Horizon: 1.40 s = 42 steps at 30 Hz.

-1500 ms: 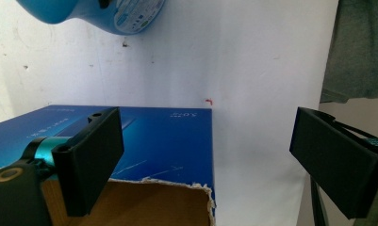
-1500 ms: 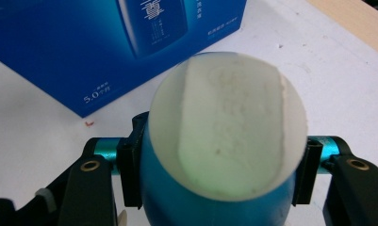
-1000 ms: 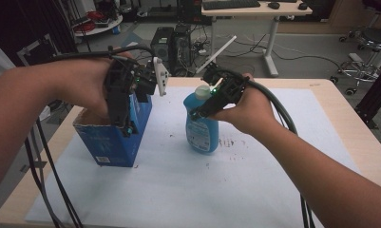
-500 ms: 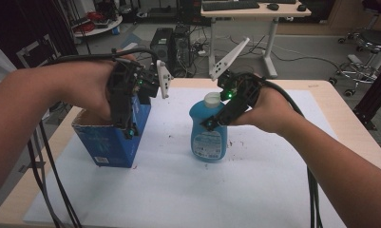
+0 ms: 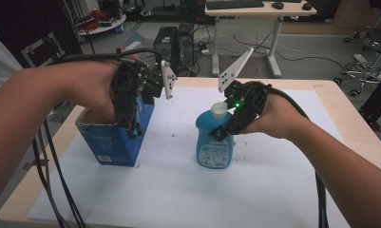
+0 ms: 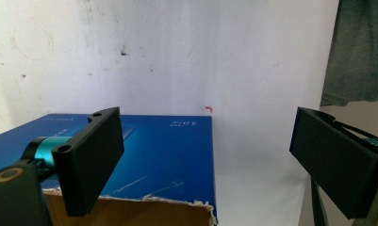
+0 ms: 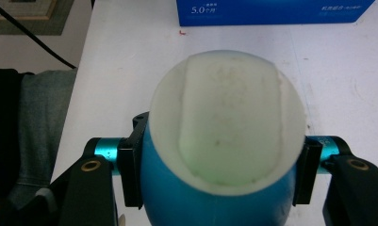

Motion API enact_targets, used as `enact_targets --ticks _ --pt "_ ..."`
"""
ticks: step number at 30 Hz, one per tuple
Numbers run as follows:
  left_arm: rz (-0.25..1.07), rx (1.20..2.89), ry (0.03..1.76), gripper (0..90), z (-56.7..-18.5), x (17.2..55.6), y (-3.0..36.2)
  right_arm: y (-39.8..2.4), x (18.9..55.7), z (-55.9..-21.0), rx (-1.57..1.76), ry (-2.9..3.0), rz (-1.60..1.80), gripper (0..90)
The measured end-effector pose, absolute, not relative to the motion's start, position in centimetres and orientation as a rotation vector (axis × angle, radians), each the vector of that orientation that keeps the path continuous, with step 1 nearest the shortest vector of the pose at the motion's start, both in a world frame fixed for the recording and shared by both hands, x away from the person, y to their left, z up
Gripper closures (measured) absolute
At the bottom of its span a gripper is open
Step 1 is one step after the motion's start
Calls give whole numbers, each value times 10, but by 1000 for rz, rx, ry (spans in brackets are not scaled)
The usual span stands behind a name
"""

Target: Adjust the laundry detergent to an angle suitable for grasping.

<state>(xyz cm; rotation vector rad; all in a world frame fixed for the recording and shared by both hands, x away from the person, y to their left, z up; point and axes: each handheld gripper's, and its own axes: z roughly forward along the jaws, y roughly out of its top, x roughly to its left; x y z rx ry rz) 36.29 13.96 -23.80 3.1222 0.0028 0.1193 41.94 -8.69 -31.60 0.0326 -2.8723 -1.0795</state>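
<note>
I note my right gripper [image 5: 222, 134], clamped on the blue bottle [image 5: 214, 142], has carried it away from the blue box [image 5: 113, 141] and stood it mid-mat, while my left gripper [image 5: 133, 129] hangs spread over the box, transfer apparently finishing.

- The left gripper [image 5: 135, 130] has a black, blocky body with a small green light on its upper part and a white three-cornered plate [image 5: 167, 79] fixed to its top.
- Thick black cables [image 5: 50, 156] trail from it past the person's bare left forearm.
- In the left gripper view its two jaws are flat, black, rectangular slabs; the left one has small screw holes, a teal metal collar and a brass-coloured ring on the black housing.
- The right gripper [image 5: 222, 134] is black too, with a green light, a white three-cornered plate [image 5: 233, 70] and one thick black cable [image 5: 316, 185].
- In the right gripper view, teal collars and brass-coloured rings sit on both sides.
- No sleeves cover the forearms.
</note>
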Motion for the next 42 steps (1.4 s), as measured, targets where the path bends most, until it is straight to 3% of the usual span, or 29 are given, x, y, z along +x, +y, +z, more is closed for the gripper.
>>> enact_targets --ticks 42 --pt "124 3128 -6 104 -239 362 136 -78 408 -320 59 -2859 -1098 343"
